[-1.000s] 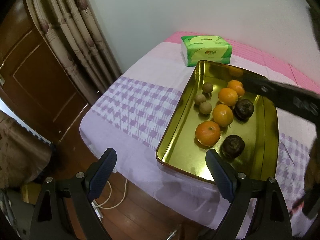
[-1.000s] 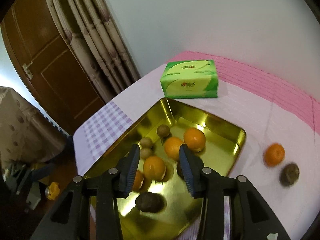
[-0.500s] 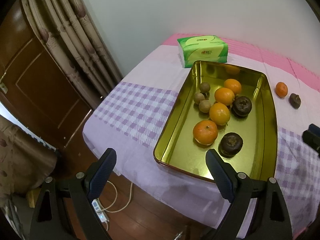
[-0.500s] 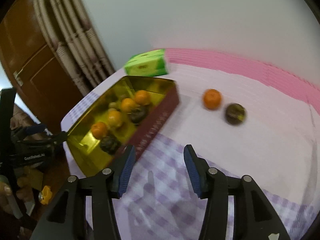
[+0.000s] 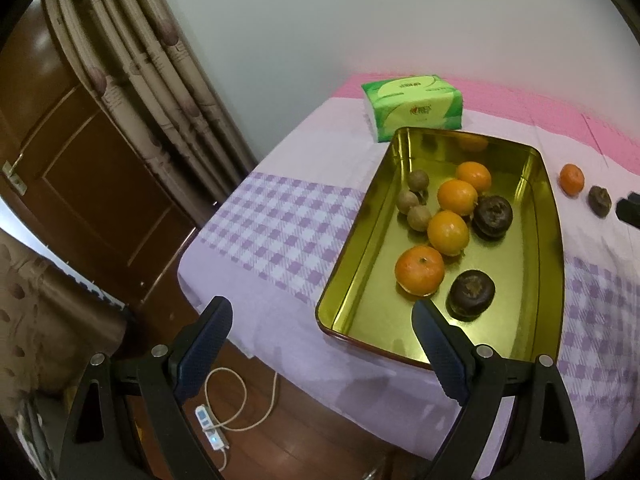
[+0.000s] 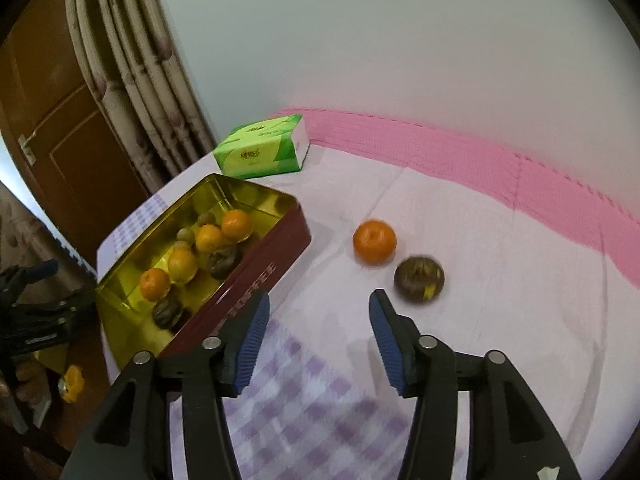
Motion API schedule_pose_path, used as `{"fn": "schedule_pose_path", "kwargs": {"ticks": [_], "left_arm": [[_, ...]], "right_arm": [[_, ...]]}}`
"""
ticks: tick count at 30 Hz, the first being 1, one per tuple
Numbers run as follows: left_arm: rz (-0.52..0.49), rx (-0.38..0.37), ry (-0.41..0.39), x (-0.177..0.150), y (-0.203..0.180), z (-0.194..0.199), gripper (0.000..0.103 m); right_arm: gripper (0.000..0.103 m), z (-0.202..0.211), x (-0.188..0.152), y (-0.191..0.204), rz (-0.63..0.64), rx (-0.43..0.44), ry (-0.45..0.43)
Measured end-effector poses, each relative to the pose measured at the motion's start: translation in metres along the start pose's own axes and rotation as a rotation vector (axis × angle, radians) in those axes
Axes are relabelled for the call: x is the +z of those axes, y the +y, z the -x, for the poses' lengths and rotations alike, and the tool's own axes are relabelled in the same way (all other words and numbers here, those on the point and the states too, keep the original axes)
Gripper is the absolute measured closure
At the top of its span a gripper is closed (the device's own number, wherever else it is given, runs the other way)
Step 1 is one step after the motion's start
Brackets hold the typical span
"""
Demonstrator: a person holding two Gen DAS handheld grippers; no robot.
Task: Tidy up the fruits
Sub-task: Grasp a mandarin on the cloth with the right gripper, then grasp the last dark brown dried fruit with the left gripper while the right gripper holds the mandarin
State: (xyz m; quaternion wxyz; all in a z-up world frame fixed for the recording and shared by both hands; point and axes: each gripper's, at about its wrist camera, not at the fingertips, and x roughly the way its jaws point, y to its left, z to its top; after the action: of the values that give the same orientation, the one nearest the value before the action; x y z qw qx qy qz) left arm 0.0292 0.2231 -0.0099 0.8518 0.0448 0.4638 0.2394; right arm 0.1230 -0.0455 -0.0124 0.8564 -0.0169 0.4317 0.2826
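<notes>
Two fruits lie outside the tin: a loose orange (image 6: 374,242) and a dark round fruit (image 6: 419,279) just beside it, both on the pale cloth of the table (image 6: 500,320) toward its far edge, near the pink strip, and well apart from the tin's red outer wall. The rest is already gathered in the gold tin (image 5: 538,264): four oranges (image 5: 448,233) in a rough line down the middle, three small brown fruits (image 5: 419,217) in a cluster on the side nearer the curtain, two dark fruits (image 5: 472,294) on the other side, so like appears to sit with like. The right gripper (image 6: 316,340) is over the checked part of the cloth, aimed toward the loose pair; its jaws are opening with nothing between them, presumably readying for a pick, with the dark fruit the nearer candidate. The left gripper (image 5: 320,348) hovers at the tin's near corner, jaws wide apart and empty, over the table's near edge; it seems parked there, out of the way. A green tissue pack (image 5: 414,106) sits at the table's far edge, just behind the tin. Judgement: sorting is mostly done; two pieces remain.
</notes>
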Motion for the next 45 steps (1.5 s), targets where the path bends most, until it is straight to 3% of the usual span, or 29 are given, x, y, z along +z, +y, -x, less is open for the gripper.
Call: {"fn": "schedule_pose_path", "kwargs": {"ticks": [13,14,15,16,18,20,22,24,28,31,36,40,45], "left_arm": [[-0.030,0.000,0.027,-0.001,-0.010,-0.010,0.012],[-0.035,0.003,0.029,-0.001,-0.011,-0.011,0.012],[-0.040,0.007,0.030,-0.001,-0.013,-0.012,0.012],[-0.047,0.014,0.030,-0.002,-0.015,-0.013,0.012],[-0.065,0.024,0.020,-0.003,-0.019,-0.012,0.012],[-0.084,0.026,-0.005,-0.003,-0.022,-0.008,0.012],[-0.094,0.018,-0.060,-0.003,-0.023,0.006,0.012],[-0.108,-0.002,-0.135,-0.003,-0.027,0.026,0.012],[-0.203,-0.113,-0.232,0.003,-0.051,0.063,0.012],[-0.299,-0.264,-0.266,0.016,-0.084,0.083,0.012],[-0.448,-0.519,-0.253,0.046,-0.158,0.092,0.012],[-0.618,-0.593,-0.262,0.063,-0.221,0.076,0.012],[-0.711,-0.636,-0.118,0.086,-0.274,0.028,0.012]], "right_arm": [[0.044,-0.090,0.046,-0.029,0.143,-0.063,0.163],[0.047,-0.099,0.045,-0.029,0.160,-0.068,0.186],[0.069,-0.107,0.044,-0.029,0.171,-0.081,0.214],[0.069,-0.113,0.042,-0.029,0.184,-0.093,0.238],[0.070,-0.101,0.041,-0.025,0.194,-0.083,0.205],[0.070,-0.073,0.041,-0.027,0.165,-0.075,0.118],[0.070,-0.041,0.033,-0.039,0.107,-0.077,0.048],[0.070,-0.003,0.008,-0.063,0.052,-0.134,-0.004],[0.070,0.041,-0.050,-0.121,-0.058,-0.274,-0.001],[0.069,0.070,-0.092,-0.171,-0.171,-0.381,0.011],[0.069,0.087,-0.119,-0.203,-0.256,-0.424,-0.005],[0.069,0.085,-0.125,-0.204,-0.304,-0.407,-0.033],[0.069,0.084,-0.121,-0.207,-0.319,-0.379,-0.052]]}}
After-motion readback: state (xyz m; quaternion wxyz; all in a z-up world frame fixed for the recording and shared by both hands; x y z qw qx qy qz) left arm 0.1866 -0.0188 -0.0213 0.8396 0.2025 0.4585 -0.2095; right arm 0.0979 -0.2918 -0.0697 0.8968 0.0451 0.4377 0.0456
